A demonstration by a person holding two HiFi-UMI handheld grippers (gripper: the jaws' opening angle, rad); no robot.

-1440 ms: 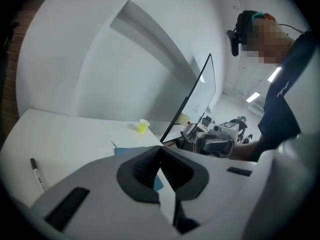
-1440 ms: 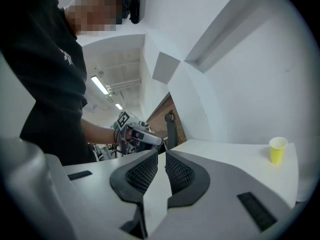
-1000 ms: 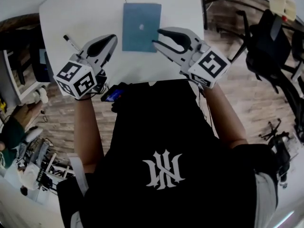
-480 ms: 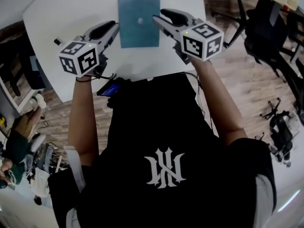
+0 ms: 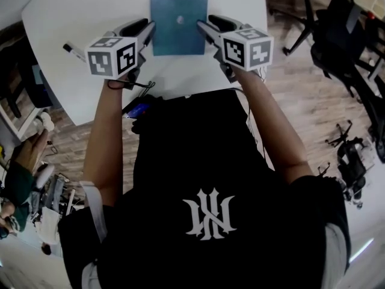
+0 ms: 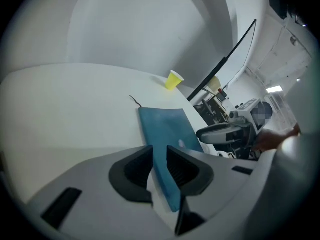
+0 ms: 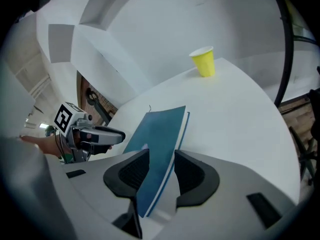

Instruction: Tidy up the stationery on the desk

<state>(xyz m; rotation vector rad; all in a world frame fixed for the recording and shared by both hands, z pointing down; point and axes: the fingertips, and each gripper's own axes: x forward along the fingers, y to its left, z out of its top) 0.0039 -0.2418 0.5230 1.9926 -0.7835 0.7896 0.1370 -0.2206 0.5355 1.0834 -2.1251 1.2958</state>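
The blue notebook [image 5: 178,20] lies flat mid-tabletop [image 5: 72,11]. The left tongs [image 5: 148,27] and right tongs [image 5: 201,25] flank it, both released, and the right have just been opening. A notebook edge sits unpressed in each gap. Seat both edges squarely before clenching. A pen [image 5: 73,52] lies left and a yellow cup [image 6: 173,80] far back, with open room between.

One notebook [image 5: 178,20], one pen [image 5: 73,52], one cup [image 7: 203,62] (yellow).

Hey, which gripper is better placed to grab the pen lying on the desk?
Left. The pen lies just beside the left gripper; the right gripper, its fingers just opened and gripping nothing, is across the blue notebook.
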